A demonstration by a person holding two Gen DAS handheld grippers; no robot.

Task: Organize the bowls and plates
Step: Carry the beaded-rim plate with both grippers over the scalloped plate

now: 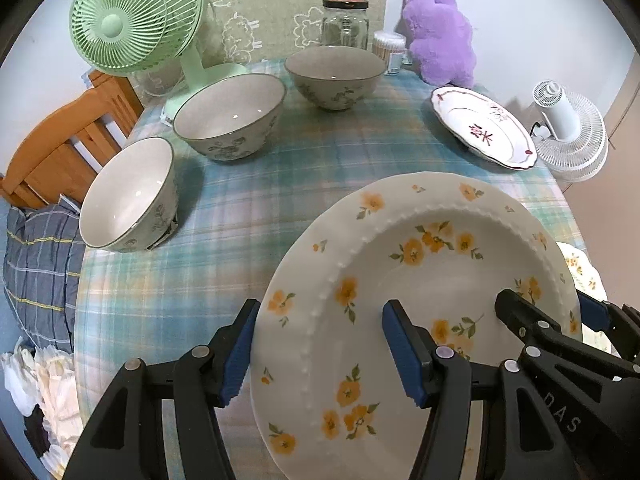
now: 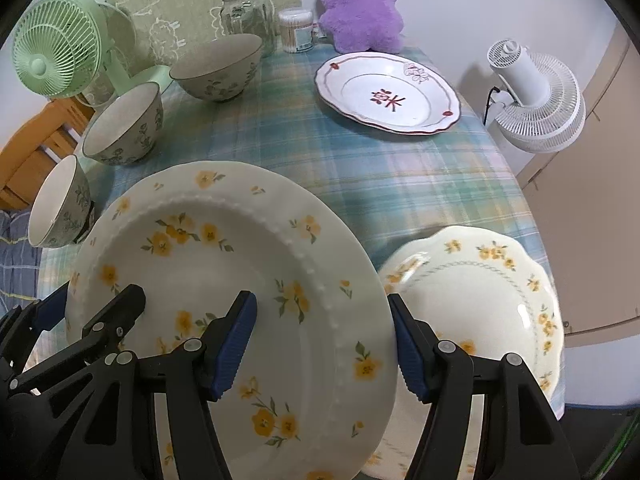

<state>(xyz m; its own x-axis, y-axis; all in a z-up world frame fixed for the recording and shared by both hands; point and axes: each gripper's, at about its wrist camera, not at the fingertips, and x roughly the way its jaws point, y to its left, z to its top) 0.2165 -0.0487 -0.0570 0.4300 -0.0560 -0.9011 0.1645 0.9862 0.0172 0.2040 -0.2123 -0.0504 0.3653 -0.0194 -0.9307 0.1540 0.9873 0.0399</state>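
A large white plate with yellow flowers [image 1: 420, 280] [image 2: 208, 264] hangs just above the checked tablecloth, held from both sides. My left gripper [image 1: 320, 356] is shut on its left rim, one blue pad on top and one outside the edge. My right gripper [image 2: 324, 344] is shut on the opposite rim in the same way. Each gripper shows in the other's view, the right gripper [image 1: 520, 320] and the left gripper [image 2: 112, 312]. A scalloped yellow-flower plate [image 2: 480, 300] lies on the table, partly under the held plate's right edge. A red-trimmed plate [image 2: 384, 92] lies farther back.
Three grey floral bowls [image 1: 128, 196] [image 1: 228, 116] [image 1: 334, 76] stand along the left and back. Behind them are a green fan [image 1: 132, 20], a glass jar [image 1: 344, 24], a box of cotton swabs [image 1: 390, 50] and a purple plush [image 1: 440, 36]. A white fan [image 2: 536, 96] stands off the right edge.
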